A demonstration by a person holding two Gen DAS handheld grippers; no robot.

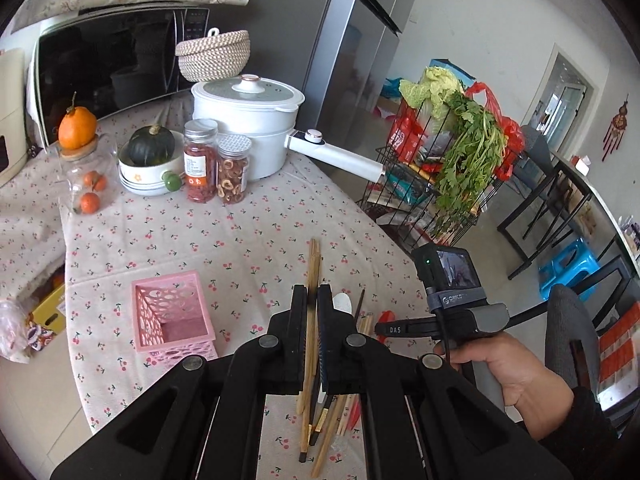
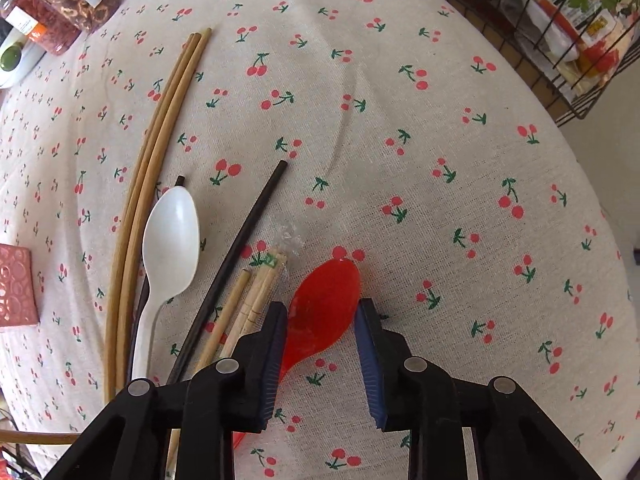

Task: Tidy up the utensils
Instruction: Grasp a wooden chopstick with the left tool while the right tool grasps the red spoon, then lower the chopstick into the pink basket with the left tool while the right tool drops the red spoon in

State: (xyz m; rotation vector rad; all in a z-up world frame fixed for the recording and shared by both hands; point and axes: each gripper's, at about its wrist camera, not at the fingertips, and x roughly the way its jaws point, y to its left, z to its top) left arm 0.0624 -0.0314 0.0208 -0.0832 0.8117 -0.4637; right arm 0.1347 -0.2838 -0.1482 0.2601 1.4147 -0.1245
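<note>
Left wrist view: my left gripper has its fingers pressed together on 1 wooden chopstick, lifted above the pile of chopsticks on the cherry-print tablecloth. The pink basket sits left of the fingers. On the right wrist view, my right gripper points down — fingers partly spread, either side of the red spoon, whose bowl lies between them; I cannot tell if the pads touch it. A white spoon and 1 black chopstick lie to the left.
</note>
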